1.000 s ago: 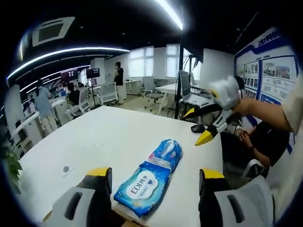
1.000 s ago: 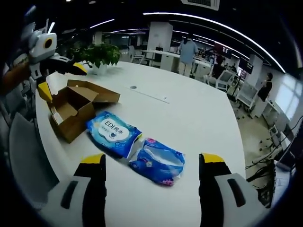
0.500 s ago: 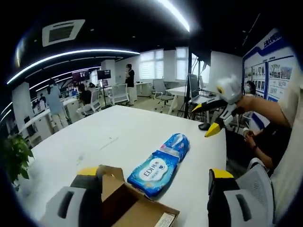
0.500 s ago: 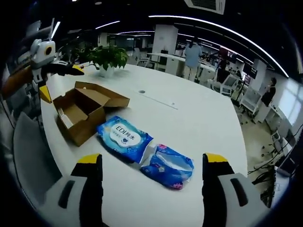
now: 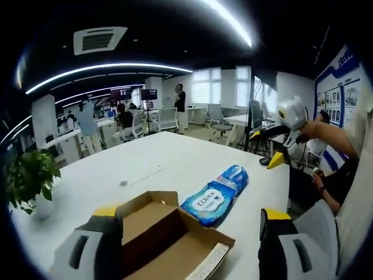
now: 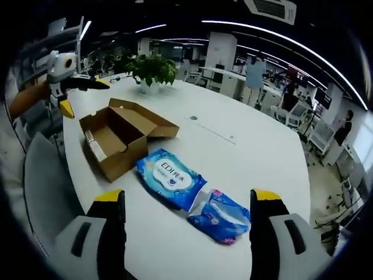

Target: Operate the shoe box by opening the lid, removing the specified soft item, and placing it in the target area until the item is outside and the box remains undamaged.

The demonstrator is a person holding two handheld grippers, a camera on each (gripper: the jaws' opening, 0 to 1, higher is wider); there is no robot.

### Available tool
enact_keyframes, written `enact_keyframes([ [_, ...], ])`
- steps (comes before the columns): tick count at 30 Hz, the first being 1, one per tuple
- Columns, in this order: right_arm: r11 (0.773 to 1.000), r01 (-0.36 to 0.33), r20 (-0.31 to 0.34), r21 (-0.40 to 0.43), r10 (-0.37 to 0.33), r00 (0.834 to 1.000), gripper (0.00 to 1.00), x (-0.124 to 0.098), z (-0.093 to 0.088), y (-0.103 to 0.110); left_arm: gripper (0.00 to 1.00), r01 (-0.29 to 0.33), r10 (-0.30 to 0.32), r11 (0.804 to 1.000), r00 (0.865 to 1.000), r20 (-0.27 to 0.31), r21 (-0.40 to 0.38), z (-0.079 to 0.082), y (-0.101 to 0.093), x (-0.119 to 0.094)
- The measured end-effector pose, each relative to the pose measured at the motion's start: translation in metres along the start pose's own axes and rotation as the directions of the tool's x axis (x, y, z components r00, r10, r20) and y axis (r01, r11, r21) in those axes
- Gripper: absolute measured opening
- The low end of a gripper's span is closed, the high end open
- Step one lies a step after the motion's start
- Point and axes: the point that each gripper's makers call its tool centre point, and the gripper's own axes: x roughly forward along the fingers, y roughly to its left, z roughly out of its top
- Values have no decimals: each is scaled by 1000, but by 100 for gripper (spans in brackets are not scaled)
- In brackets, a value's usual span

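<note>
Shoe box (image 6: 119, 136), brown cardboard, sits open on the white table (image 6: 245, 151). 2 blue wipe packs (image 6: 170, 178) (image 6: 220, 207) lie beside it, long axes in line. Left tool (image 5: 189, 233) and right tool (image 6: 187, 219) hover, jaws spread, empty.

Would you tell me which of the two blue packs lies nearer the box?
The pack labelled EDI, right beside the box; the patterned pack lies beyond it.

A leafy green potted plant in a white pot (image 6: 151, 71) stands on the white table (image 6: 256, 153), far ahead-left of the right gripper's jaws.
</note>
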Motion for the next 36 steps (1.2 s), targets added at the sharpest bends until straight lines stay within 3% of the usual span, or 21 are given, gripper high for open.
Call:
enact_keyframes([
  [15, 989, -115, 24, -98, 118, 993, 81, 20, 34, 34, 100, -128, 129, 990, 992, 16, -56, -12, 37, -39],
  [22, 967, -206, 10, -150, 210, 978, 79, 36, 42, 56, 100, -166, 167, 984, 986, 18, -60, -16, 46, -56],
  [30, 917, -338, -7, -214, 344, 939, 75, 57, 54, 90, 100, -217, 219, 972, 976, 16, -87, -26, 56, -77],
  [36, 865, -430, -22, -261, 440, 898, 72, 74, 64, 114, 100, -253, 254, 962, 967, 6, -102, -36, 59, -89],
])
